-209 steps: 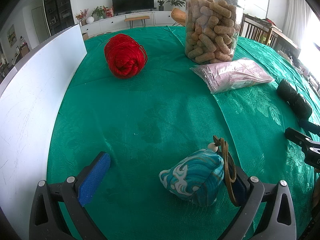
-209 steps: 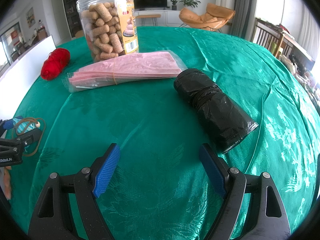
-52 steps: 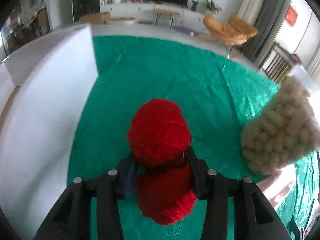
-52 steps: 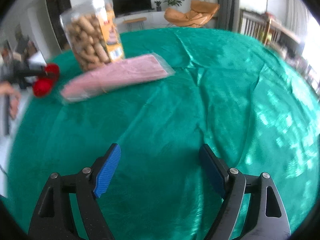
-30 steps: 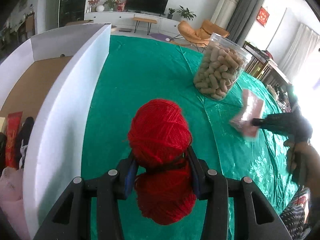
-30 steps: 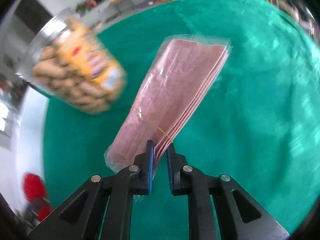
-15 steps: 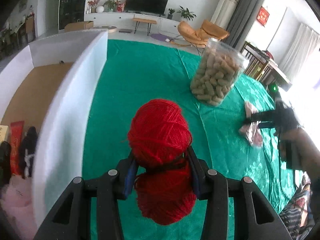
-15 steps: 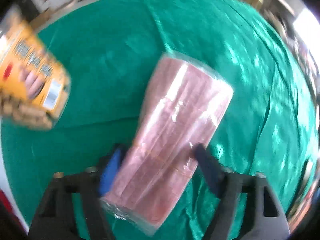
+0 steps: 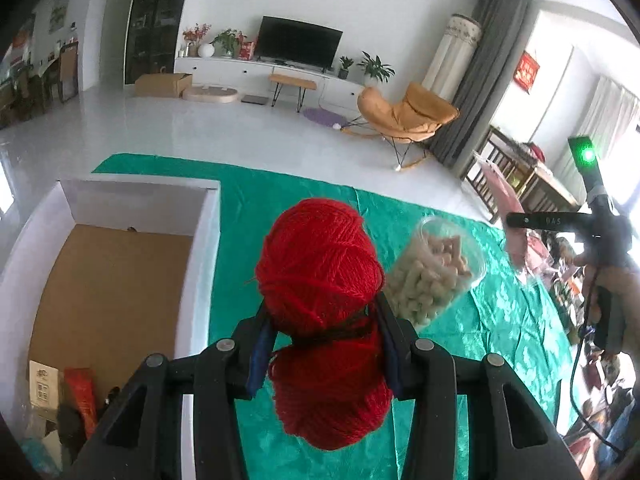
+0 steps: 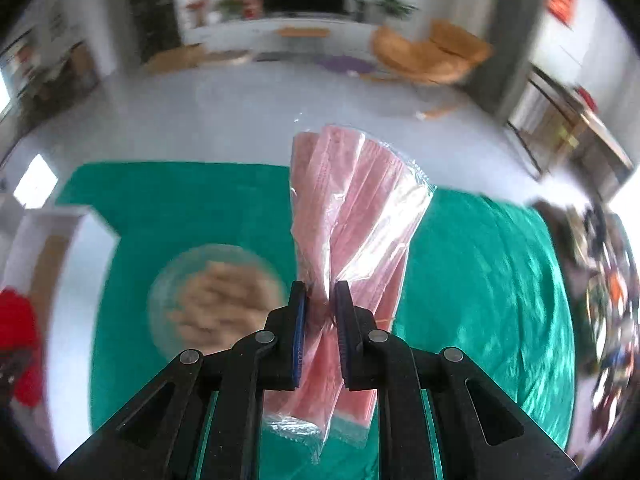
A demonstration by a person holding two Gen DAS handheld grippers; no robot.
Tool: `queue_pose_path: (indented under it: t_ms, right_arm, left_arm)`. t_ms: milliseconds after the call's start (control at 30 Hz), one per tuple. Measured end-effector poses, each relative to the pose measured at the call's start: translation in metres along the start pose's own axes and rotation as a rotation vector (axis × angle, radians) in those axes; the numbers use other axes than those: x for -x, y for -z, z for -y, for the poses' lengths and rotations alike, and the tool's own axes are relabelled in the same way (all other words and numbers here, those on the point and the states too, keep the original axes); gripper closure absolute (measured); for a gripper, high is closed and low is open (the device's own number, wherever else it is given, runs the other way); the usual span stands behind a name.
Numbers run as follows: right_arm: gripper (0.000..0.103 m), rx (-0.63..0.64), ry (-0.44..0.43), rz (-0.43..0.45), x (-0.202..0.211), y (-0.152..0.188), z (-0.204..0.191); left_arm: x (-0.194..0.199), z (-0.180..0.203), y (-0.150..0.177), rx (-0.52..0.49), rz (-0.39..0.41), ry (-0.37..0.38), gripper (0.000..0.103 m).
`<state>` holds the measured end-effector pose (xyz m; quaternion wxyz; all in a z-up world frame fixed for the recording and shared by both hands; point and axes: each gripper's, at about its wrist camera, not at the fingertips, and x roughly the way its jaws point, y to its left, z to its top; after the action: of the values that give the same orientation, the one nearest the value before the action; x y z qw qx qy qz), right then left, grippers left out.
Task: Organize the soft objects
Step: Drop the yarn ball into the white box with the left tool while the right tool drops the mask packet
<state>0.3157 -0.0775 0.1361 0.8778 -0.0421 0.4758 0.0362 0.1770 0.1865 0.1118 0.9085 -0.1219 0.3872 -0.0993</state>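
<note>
The right gripper [image 10: 320, 312], which half a second ago straddled the pink mask packet [image 10: 352, 216] lying on the green tablecloth [image 10: 480, 272], now clamps it in mid-air. The left gripper [image 9: 324, 344] still grips the red yarn ball [image 9: 320, 280], now higher beside the white box [image 9: 200, 264]. Both seem ready for boxing.

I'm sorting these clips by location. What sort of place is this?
Most likely a home living room: a television on a long white cabinet, an orange lounge chair, and potted plants beyond a table with a green tablecloth.
</note>
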Motion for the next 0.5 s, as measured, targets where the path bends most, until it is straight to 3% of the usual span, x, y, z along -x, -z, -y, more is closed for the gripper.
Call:
queue_pose_path:
  t_ms: [100,233,300,367,400,433,467,500]
  right_arm:
    - [0.088,0.067,-0.135,0.004,0.021,0.0,-0.065]
    - [0.088,0.117,-0.383,0.0,0.045,0.017,-0.155]
    - [0.087,0.147,-0.484,-0.01,0.052,0.03,-0.198]
    - [0.087,0.192,-0.566,-0.027,0.056,0.045,-0.246]
    - [0.085,0.215,-0.595,-0.038,0.056,0.054,-0.271]
    - [0.078,0.23,-0.615,-0.051,0.053,0.061,-0.288]
    - [0.072,0.242,-0.643,-0.072,0.049,0.07,-0.306]
    - [0.045,0.248,-0.678,-0.1,0.043,0.079,-0.322]
  left_arm:
    - [0.014,-0.022,0.0,0.019,0.0,-0.021,0.058]
    - [0.047,-0.065,0.01,0.041,0.016,-0.108,0.057]
    - [0.066,-0.093,0.02,0.054,0.019,-0.187,0.055]
    - [0.082,-0.123,0.033,0.068,0.01,-0.286,0.049]
    - [0.089,-0.136,0.039,0.075,0.004,-0.33,0.037]
    - [0.097,-0.148,0.047,0.089,-0.001,-0.37,0.024]
    - [0.103,-0.156,0.053,0.101,0.005,-0.394,0.019]
    - [0.11,-0.164,0.059,0.113,0.019,-0.42,0.015]
